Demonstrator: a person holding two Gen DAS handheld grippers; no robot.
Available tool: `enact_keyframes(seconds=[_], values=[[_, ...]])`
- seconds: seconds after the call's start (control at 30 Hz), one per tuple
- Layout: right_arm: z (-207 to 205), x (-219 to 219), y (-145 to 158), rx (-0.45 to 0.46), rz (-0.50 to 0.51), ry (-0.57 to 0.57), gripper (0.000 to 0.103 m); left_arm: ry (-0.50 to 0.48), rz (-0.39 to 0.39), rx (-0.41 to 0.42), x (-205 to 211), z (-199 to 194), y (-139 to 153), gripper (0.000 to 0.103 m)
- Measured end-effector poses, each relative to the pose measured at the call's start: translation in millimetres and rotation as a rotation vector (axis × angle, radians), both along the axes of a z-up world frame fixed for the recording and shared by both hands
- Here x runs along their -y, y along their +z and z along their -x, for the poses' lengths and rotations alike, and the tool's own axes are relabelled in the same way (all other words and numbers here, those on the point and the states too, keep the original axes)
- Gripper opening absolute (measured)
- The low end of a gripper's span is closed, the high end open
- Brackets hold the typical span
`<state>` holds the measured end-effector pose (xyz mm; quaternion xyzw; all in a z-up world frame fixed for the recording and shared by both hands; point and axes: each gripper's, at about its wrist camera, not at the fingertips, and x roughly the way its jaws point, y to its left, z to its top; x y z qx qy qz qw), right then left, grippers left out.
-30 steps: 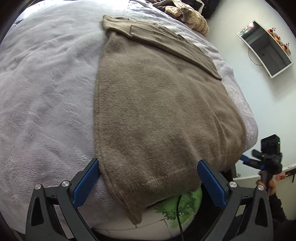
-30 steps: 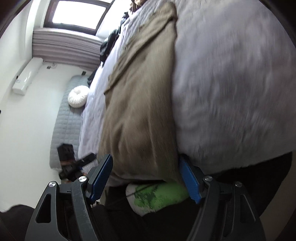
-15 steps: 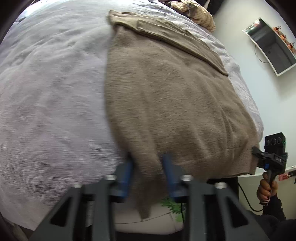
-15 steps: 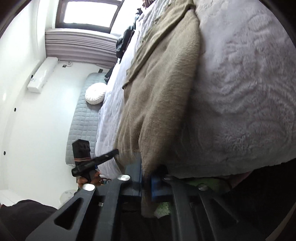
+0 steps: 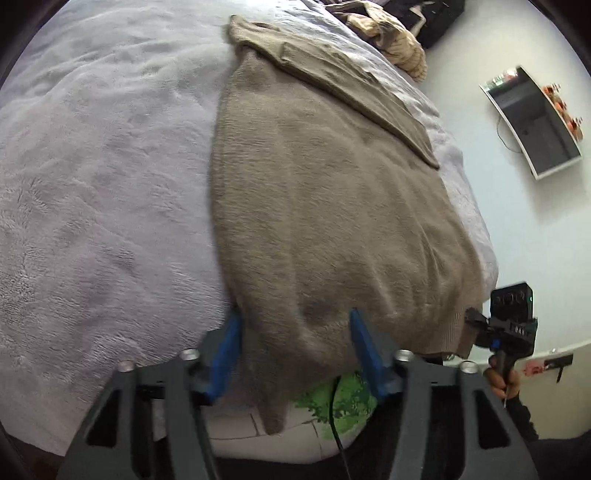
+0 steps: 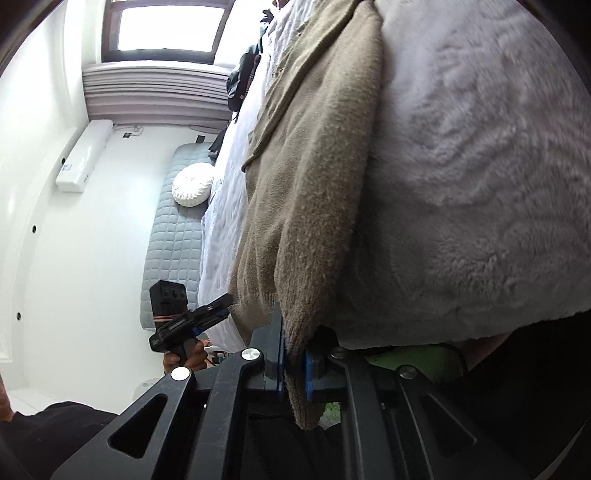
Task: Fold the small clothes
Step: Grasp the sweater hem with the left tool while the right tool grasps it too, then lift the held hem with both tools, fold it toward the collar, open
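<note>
1. Brown sweater [image 5: 325, 206] lies flat on the lilac fleece blanket [image 5: 103, 177] covering the bed, running from the near edge toward the far end; hem hangs over the near edge. A sleeve is folded across its far part.
2. Left gripper [image 5: 293, 325] at the near hem: blue pads stand apart on either side of the hem's left corner and the jaws are opening; cloth sits between them, pads not pressing it.
3. Right gripper [image 6: 293, 363] is clamped together on the sweater's other hem corner; a strip of knit hangs down between the blue pads [image 6: 310, 373].
4. In the left wrist view the right gripper also shows at the right edge, gripped by a hand [image 5: 502, 380] in a dark sleeve, its tip at the hem's right corner.
5. Around: heap of tan and dark clothes [image 5: 395, 40] at the far right of the bed, well apart from the sweater. Wall-mounted screen [image 5: 535, 125] on the white wall to the right.
6. Right wrist view: window [image 6: 170, 27], white air conditioner [image 6: 83, 155], grey quilted headboard [image 6: 173, 236] with a round white cushion [image 6: 192, 184].
7. Green-print cloth [image 5: 343, 402] and a black cable [image 5: 334, 413] show under the hanging hem, below the bed edge.
8. Nothing lies on top of the sweater; no containers in view.
</note>
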<state>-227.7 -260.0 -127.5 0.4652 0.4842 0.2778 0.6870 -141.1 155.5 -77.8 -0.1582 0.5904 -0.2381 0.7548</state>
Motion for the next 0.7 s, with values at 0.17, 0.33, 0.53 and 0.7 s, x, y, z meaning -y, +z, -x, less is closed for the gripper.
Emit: enact_keyframes(seconds=[0.17, 0.33, 0.53, 0.7], values=[[-0.5, -1.4, -6.8, -0.007, 0.002, 0.010, 0.011, -0.063, -0.097, 0.038, 15.5, 8.6, 3.4, 0.063], [-1.2, -5.8, -13.4, -0.025, 0.014, 0.025, 0.011, -0.092, -0.114, 0.021, 16.4, 16.8, 6.8, 0.063], [-6.3, -15.3, -12.7, -0.029, 0.043, 0.042, 0.011, -0.112, -0.190, 0.026, 19.3, 18.7, 5.3, 0.031], [-6.8, -18.9, 6.4, 0.041, 0.031, 0.059, 0.008, -0.066, -0.118, 0.008, 2.1, 15.7, 10.6, 0.012]])
